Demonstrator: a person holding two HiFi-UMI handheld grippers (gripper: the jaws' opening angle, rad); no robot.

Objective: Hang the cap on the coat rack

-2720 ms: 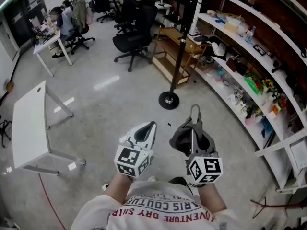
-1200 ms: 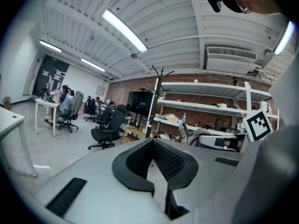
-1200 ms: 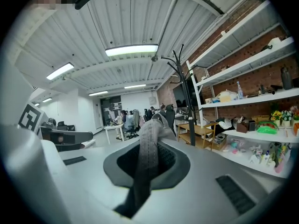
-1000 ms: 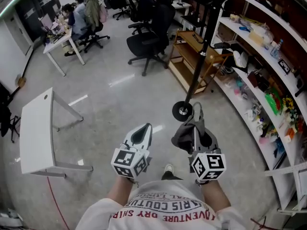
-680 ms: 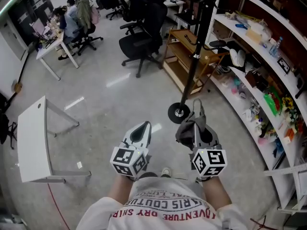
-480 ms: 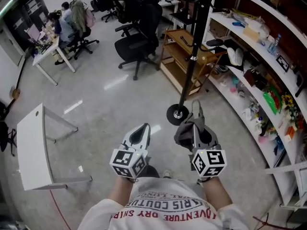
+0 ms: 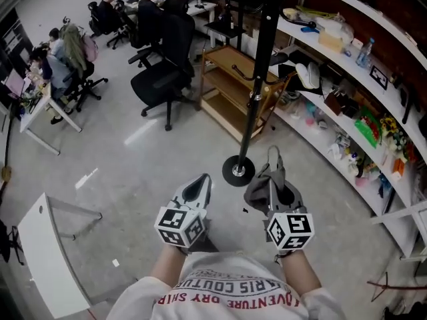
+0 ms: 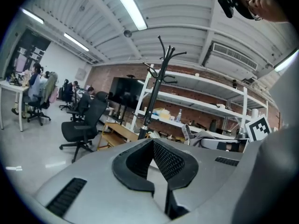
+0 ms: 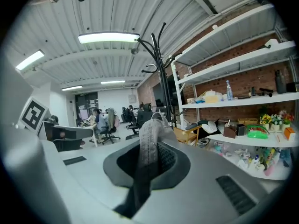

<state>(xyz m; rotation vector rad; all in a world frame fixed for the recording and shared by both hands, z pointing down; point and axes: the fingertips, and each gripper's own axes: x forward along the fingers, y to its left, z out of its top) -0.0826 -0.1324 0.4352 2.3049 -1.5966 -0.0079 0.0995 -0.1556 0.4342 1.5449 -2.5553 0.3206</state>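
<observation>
The black coat rack (image 7: 257, 79) stands on a round base (image 7: 238, 171) just ahead of both grippers, its hooks out of the head view's top. In the gripper views its pole and curved hooks rise ahead, the coat rack (image 8: 152, 101) left of centre and the coat rack (image 9: 161, 64) near centre. My right gripper (image 7: 272, 175) is shut on a grey cap (image 7: 260, 192), whose strap loop sticks up past the jaws. The cap's fabric (image 9: 149, 139) fills the right gripper (image 9: 150, 148). My left gripper (image 7: 203, 180) is level with it on the left, shut and holding nothing, its jaws (image 8: 153, 146) bare.
White wall shelves (image 7: 347, 65) full of small items curve along the right. A low wooden rack (image 7: 233, 79) stands behind the coat rack. Black office chairs (image 7: 160, 79) and seated people are at the far left. A white table (image 7: 47, 259) sits at the lower left.
The view has moved forward: the coat rack's base now lies closer to the grippers and the white table has slid down and left. Both grippers keep their pose and the cap stays held.
</observation>
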